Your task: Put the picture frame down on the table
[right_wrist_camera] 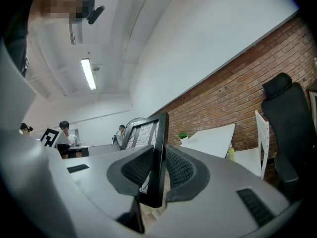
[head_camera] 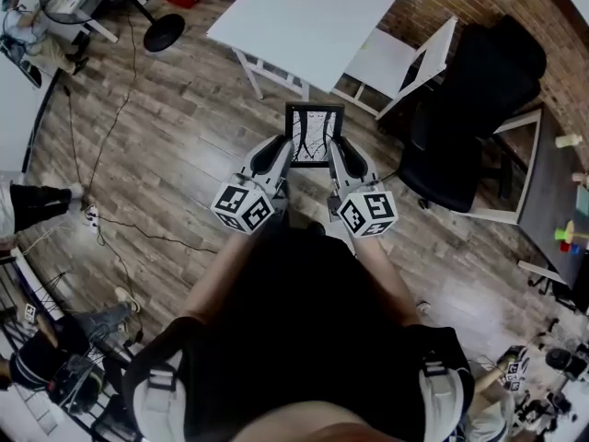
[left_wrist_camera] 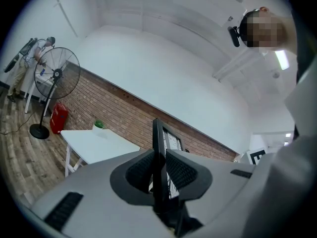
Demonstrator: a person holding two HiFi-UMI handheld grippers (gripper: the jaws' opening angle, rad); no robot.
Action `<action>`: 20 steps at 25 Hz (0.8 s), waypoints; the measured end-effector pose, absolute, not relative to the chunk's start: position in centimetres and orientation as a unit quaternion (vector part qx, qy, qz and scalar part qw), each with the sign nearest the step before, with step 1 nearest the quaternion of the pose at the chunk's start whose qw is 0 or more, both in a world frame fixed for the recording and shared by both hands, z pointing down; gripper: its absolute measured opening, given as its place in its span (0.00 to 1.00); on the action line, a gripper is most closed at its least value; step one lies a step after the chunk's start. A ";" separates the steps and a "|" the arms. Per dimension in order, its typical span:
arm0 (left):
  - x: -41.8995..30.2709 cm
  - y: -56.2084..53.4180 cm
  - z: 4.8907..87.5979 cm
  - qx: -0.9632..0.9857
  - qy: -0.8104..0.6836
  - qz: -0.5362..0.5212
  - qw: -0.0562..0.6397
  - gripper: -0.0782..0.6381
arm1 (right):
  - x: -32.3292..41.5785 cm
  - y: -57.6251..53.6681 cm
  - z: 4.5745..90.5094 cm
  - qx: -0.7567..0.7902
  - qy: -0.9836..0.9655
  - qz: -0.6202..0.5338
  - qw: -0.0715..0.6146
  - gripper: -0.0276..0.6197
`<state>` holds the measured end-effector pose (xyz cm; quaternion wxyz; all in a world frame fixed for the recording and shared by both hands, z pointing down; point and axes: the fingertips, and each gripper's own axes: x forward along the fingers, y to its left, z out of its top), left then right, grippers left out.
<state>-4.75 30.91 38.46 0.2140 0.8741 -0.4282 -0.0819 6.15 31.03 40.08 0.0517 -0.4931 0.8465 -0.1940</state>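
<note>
The picture frame is held upright in the air over the wooden floor, well short of the white bench. The left gripper is clamped on its left side rail and the right gripper on its right rail, each pair of jaws closed on the thin black edge. The frame is judged stiff and light; its front pane may be glass, though this cannot be confirmed, so it is treated as fragile and slick, and the rails are the sound places to be gripped. No brand or legible writing is seen, only a print of dark branching lines.
</note>
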 end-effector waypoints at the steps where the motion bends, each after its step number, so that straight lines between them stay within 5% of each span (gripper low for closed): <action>1: -4.8 30.5 38.4 0.875 -0.427 -0.081 0.215 0.21 | 6.1 30.7 40.1 -0.494 0.846 -0.194 0.052 0.15; 20: -8.4 22.8 38.6 0.887 -0.397 -0.078 0.221 0.21 | 2.5 23.6 39.8 -0.522 0.830 -0.188 0.060 0.15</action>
